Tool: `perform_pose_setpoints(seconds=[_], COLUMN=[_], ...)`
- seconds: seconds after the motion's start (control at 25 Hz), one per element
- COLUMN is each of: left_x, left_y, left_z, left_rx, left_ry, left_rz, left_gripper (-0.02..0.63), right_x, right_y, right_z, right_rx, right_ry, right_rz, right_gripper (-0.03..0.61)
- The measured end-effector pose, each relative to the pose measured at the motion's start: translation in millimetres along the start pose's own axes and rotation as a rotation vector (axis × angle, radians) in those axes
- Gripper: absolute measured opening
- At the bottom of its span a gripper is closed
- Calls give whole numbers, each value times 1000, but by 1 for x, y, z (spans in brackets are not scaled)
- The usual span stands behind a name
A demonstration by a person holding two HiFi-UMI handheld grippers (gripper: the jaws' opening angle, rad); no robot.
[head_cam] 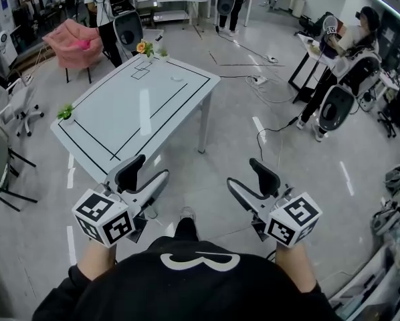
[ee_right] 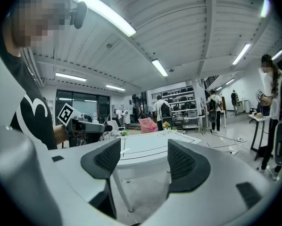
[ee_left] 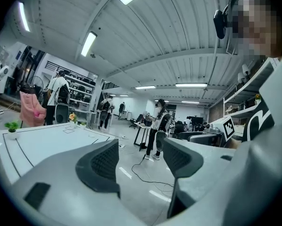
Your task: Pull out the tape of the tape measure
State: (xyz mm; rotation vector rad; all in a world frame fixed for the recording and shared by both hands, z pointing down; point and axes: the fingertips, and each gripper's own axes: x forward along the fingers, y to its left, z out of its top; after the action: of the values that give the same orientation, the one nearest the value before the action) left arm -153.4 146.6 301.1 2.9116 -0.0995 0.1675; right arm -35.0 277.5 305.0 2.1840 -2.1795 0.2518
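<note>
Clearly, left gripper [head_cam: 146, 172], right gripper [head_cam: 250, 180]: fingers wide, empty; possible tape measure [head_cam: 178, 79] on table [head_cam: 120, 116], tiny, unclear.

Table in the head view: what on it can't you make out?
- Small white thing on the table, head view: too small to tell what it is.
- Table's near corner, head view: hidden behind the left gripper.
- Flower pot at the far corner, head view: too small for detail.
</note>
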Motion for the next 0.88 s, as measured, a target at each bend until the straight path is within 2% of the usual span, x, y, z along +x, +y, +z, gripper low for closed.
perform_pose_setpoints(seconds=[0.2,0.52,0.88], left_x=[51,152,242], left_y=[51,156,256], left_z=[8,28,28], left_rx=[-22,-59,-65], left_ry=[25,79,122], left_rz=[-3,-10,4], left_gripper=[276,276,276], right_x=[53,166,288], right_y=[-41,-131,-208], right_z=[4,22,21], right_rx=[23,50,49], right_ry=[30,77,158], right_rz=[4,-2,28], right_gripper=[290,290,290])
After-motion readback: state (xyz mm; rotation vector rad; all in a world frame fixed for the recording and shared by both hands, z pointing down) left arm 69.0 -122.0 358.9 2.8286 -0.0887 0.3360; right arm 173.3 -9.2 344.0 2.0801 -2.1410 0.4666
